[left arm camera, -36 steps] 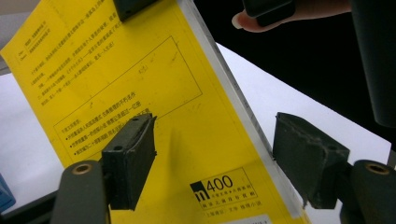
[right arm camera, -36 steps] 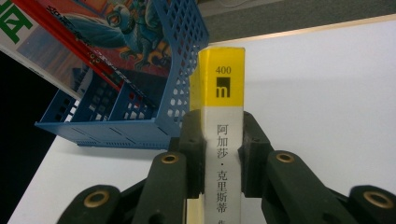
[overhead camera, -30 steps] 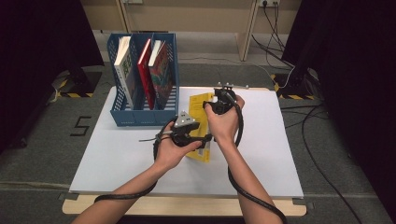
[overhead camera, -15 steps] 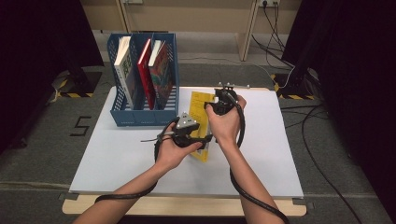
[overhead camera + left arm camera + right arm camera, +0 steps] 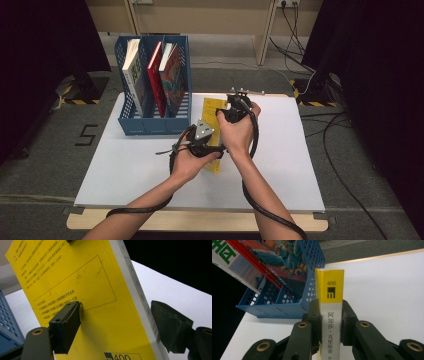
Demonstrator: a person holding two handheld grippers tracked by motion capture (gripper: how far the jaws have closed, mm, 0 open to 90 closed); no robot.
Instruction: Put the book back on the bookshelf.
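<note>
- Right now, from the high view, your two hands meet over the middle of the white table (image 5: 280,175), just in front of the blue file rack (image 5: 150,125) that holds three books. Your left gripper (image 5: 202,142) sits at the near end of the yellow book (image 5: 211,107), your right gripper (image 5: 235,107) at its far end, and the book runs between them, close beside the rack.
- Next, in the left gripper view, the yellow book (image 5: 82,290) stands between your jaws with its cover facing the left pad. That pad looks to rest against the cover, while the right pad stands clear of the white spine edge, so nothing is pinched. Your jaws have just been opening, with the book between them.
- Lastly, in the right gripper view, your right gripper (image 5: 330,325) is clamped on the book's spine (image 5: 331,305), one pad pressing each side, and holds it upright. The blue file rack (image 5: 287,300) stands just to the left on the white table (image 5: 387,290).
</note>
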